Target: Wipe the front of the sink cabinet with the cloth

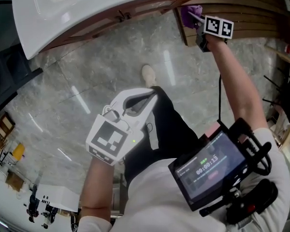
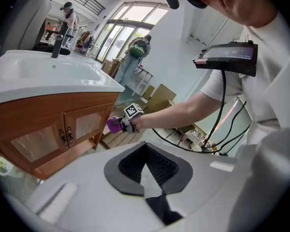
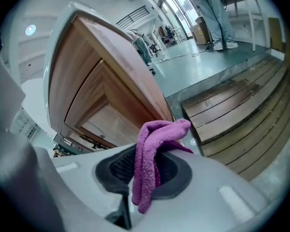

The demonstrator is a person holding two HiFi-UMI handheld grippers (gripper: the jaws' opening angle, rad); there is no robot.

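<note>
Right gripper view | right gripper [image 3: 144, 174] clamps purple cloth [image 3: 157, 134] | likely soft, light; pinch mid-fold | sink cabinet [image 3: 99, 98] at 11 o'clock | left gripper [image 2: 147, 170] closed, empty

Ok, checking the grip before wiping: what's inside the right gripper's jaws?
The right gripper is shut on a folded purple cloth, near the cabinet. How deep it's pinched is covered.

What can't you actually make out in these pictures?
- Whether the cloth touches the cabinet: the cloth itself covers that spot in the right gripper view, and it is too small in the head view.
- The sink basin: cut off by the head view's top edge.
- The text on the chest screen: too small, head view.
</note>
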